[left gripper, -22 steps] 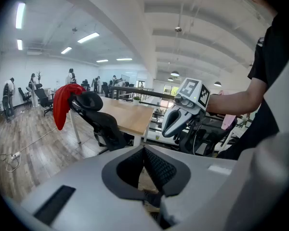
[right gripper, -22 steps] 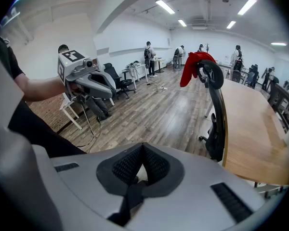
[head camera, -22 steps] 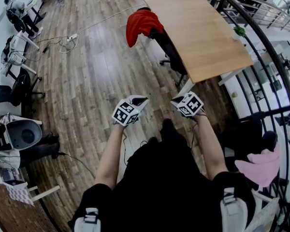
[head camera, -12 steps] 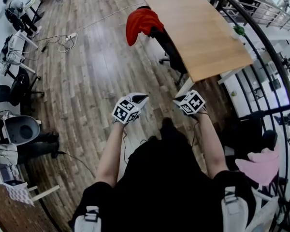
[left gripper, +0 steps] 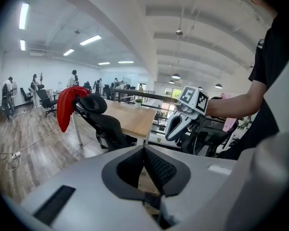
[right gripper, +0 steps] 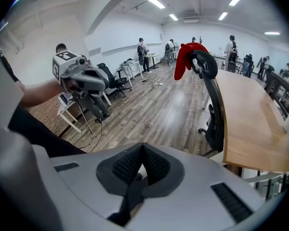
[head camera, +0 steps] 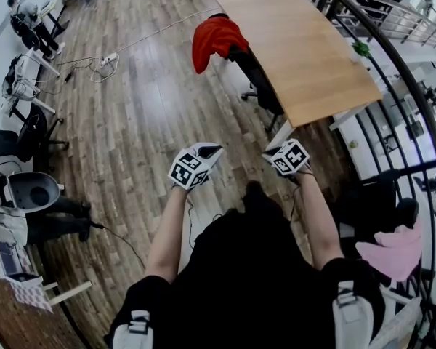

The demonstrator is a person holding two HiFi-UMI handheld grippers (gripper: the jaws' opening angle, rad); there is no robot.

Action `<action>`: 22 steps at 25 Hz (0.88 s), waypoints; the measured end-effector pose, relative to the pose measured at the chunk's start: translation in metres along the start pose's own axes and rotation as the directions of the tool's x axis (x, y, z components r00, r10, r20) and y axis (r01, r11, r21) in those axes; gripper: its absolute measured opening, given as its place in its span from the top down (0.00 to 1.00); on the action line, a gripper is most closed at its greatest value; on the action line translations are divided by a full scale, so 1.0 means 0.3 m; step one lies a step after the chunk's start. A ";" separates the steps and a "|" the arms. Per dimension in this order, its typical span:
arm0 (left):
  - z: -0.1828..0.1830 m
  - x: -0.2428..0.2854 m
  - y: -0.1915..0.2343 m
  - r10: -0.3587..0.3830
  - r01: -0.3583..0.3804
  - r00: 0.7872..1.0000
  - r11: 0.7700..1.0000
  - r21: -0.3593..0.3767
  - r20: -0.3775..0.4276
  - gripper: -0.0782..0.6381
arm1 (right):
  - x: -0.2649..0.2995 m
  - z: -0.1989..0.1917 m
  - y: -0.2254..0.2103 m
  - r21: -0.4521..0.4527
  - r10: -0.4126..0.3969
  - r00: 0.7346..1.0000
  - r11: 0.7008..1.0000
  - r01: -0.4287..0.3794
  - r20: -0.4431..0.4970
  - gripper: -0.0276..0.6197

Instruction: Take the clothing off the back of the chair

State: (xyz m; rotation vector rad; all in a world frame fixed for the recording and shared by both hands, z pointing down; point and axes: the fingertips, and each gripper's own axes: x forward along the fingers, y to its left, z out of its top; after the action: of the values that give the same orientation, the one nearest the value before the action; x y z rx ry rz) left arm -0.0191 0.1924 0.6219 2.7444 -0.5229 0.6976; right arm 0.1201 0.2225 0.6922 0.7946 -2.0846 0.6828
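The left gripper (left gripper: 144, 150) has its jaws pressed together with nothing between them. Well beyond it, the red clothing (head camera: 212, 38) hangs over the top of the black chair (head camera: 256, 75), which stands against the wooden table (head camera: 305, 42). The right gripper (right gripper: 142, 147) is likewise closed and empty.

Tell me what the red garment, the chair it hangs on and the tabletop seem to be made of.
Red garment: soft cloth, matte; it drapes in limp folds over the chair's top.
Chair: black and matte, likely plastic with mesh or fabric; the weave is too small to tell.
Tabletop: light wood or wood-look laminate, smooth, with faint grain.
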 end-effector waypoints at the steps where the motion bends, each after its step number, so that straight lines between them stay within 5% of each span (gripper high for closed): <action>1: 0.004 -0.006 0.004 0.004 -0.004 1.000 1.000 0.000 0.003 0.89 | -0.001 0.004 -0.001 -0.001 -0.001 1.000 1.000 0.001 0.000 0.96; 22: 0.176 0.086 0.243 0.072 -0.069 0.996 0.996 -0.047 0.048 0.89 | 0.023 0.172 -0.298 -0.043 0.064 0.997 0.997 -0.065 -0.033 0.96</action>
State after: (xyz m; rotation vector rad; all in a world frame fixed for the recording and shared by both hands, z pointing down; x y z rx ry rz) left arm -0.0059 0.1018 0.6016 2.7186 -0.6414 0.6271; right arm 0.1568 0.1260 0.6871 0.6899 -2.0974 0.6774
